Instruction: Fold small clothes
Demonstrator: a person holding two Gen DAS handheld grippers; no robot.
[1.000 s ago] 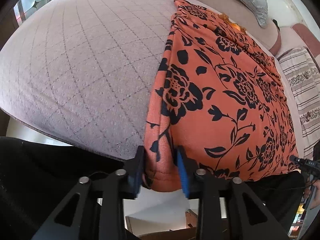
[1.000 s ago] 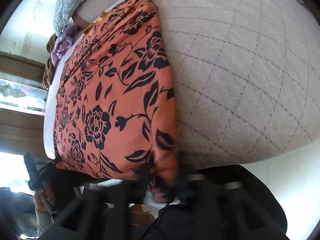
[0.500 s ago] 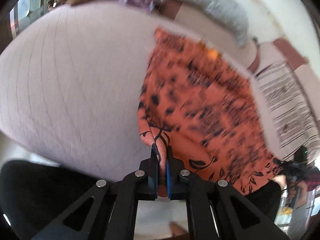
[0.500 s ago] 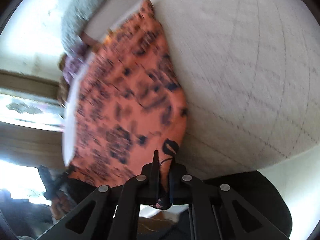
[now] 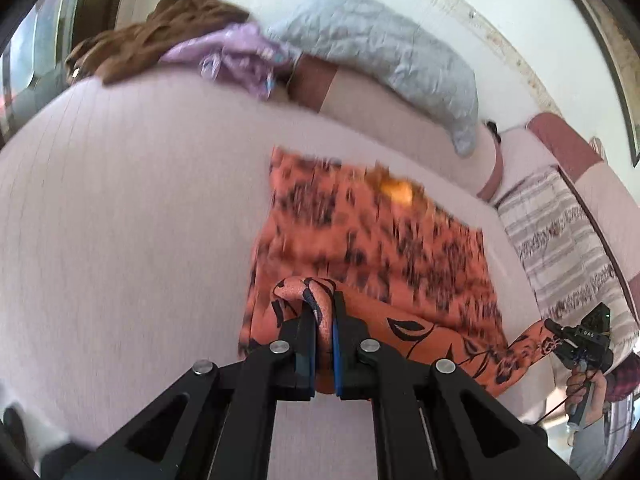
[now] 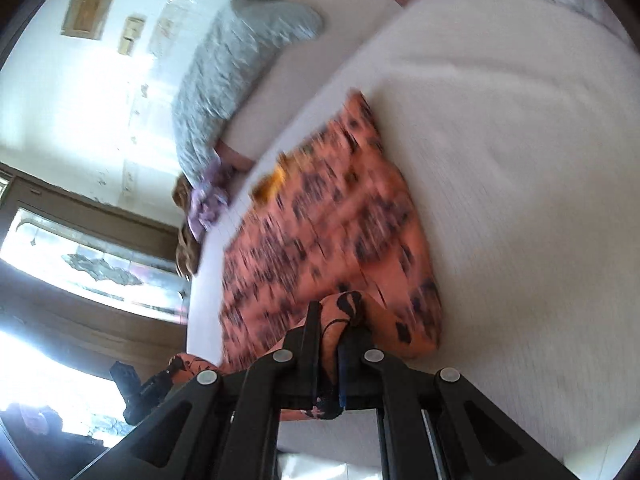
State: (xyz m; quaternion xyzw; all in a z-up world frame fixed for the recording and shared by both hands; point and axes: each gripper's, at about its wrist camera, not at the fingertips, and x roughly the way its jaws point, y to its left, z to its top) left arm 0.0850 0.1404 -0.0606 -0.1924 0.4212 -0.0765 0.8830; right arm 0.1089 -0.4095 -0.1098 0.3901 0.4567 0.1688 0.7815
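An orange cloth with black flowers (image 5: 372, 240) lies on a pale quilted bed (image 5: 132, 216). My left gripper (image 5: 326, 316) is shut on the cloth's near left corner and holds it lifted above the bed. My right gripper (image 6: 330, 332) is shut on the near right corner of the same cloth (image 6: 332, 232), also lifted. The near edge hangs stretched between the two grippers. The right gripper also shows at the right edge of the left wrist view (image 5: 576, 340). The far part of the cloth rests flat, blurred by motion.
A grey pillow (image 5: 384, 56) lies at the head of the bed, with purple (image 5: 236, 56) and brown (image 5: 160, 36) clothes beside it. A striped cloth (image 5: 560, 240) lies to the right. A window (image 6: 80, 264) is on the left in the right wrist view.
Both grippers closed on the cloth's near corners, then lifted them and carried them forward over the bed. The near part of the cloth has come off the bed edge.
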